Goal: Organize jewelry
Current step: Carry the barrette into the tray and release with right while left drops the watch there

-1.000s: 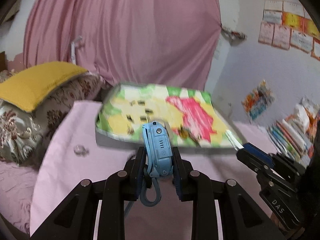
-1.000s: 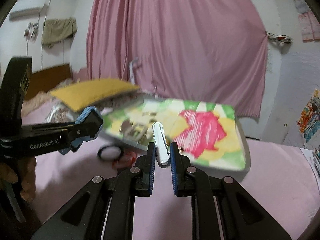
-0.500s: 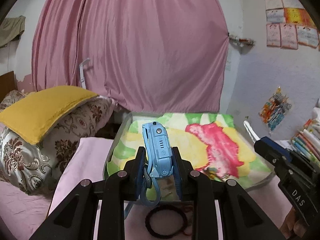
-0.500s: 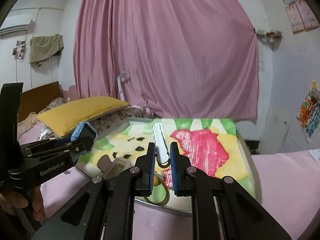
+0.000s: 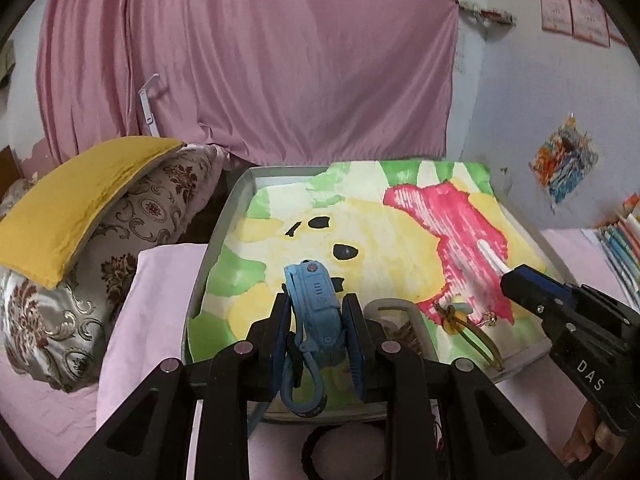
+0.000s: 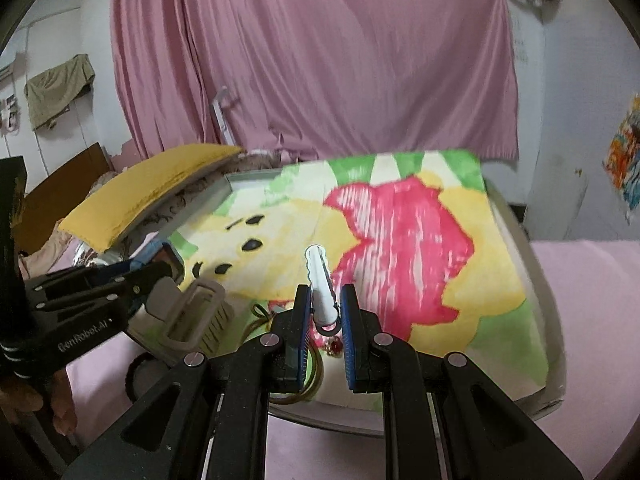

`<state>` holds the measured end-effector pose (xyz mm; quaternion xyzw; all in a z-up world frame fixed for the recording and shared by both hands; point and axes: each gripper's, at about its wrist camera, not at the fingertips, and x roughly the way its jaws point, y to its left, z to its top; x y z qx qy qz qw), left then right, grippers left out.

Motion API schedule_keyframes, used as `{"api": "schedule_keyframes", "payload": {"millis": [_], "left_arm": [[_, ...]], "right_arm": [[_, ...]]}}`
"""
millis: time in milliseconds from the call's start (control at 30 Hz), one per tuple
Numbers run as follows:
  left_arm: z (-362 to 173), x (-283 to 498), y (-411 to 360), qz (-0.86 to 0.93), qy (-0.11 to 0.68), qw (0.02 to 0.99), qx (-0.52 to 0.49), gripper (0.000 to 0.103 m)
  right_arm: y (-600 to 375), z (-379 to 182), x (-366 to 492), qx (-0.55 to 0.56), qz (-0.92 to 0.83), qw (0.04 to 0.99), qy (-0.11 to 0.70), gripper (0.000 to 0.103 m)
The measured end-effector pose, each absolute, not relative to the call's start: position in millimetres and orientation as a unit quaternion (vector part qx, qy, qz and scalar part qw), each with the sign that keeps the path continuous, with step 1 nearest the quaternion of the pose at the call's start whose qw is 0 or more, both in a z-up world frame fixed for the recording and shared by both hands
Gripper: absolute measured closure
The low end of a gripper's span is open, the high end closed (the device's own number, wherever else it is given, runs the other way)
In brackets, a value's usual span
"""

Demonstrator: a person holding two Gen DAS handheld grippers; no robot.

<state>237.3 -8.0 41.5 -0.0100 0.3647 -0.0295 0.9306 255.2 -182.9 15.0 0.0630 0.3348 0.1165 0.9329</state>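
Observation:
My left gripper [image 5: 316, 312] is shut on a blue watch [image 5: 314, 304], strap hanging down, above the near left edge of a grey tray [image 5: 218, 240] lined with a painted sheet. My right gripper [image 6: 325, 300] is shut on a white hair clip [image 6: 320, 284] over the tray's near middle; it also shows in the left wrist view [image 5: 520, 284]. On the sheet lie a beige hair claw [image 6: 196, 312], an amber hair tie [image 5: 468, 328] and a small red-gold earring [image 6: 334, 346]. A black bracelet [image 5: 340, 452] lies on the pink cloth before the tray.
A yellow cushion [image 5: 76, 196] on a patterned pillow [image 5: 120, 248] sits left of the tray. A pink curtain [image 5: 248, 60] hangs behind. Stacked books [image 5: 624, 236] stand at the right. Pink cloth [image 6: 592, 320] covers the surface around the tray.
Both grippers have moved forward and down over the tray, still holding the watch and the clip. The tray now fills more of both views.

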Motion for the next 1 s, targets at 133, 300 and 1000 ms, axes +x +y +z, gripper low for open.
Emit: {"api": "schedule_keyframes", "payload": {"millis": [133, 300, 1000], "left_arm": [[42.4, 245.0, -5.0, -0.025, 0.38, 0.925, -0.008, 0.078], [40.0, 249.0, 1.2, -0.026, 0.393, 0.919, -0.021, 0.077], [53.6, 200.3, 16.6, -0.046, 0.306, 0.948, -0.079, 0.021]], "right_arm": [[-186.0, 6.0, 262.5, 0.081, 0.123, 0.92, 0.363, 0.09], [-185.5, -0.5, 265.7, 0.093, 0.132, 0.908, 0.386, 0.09], [-194.4, 24.3, 221.7, 0.08, 0.098, 0.945, 0.302, 0.049]]}}
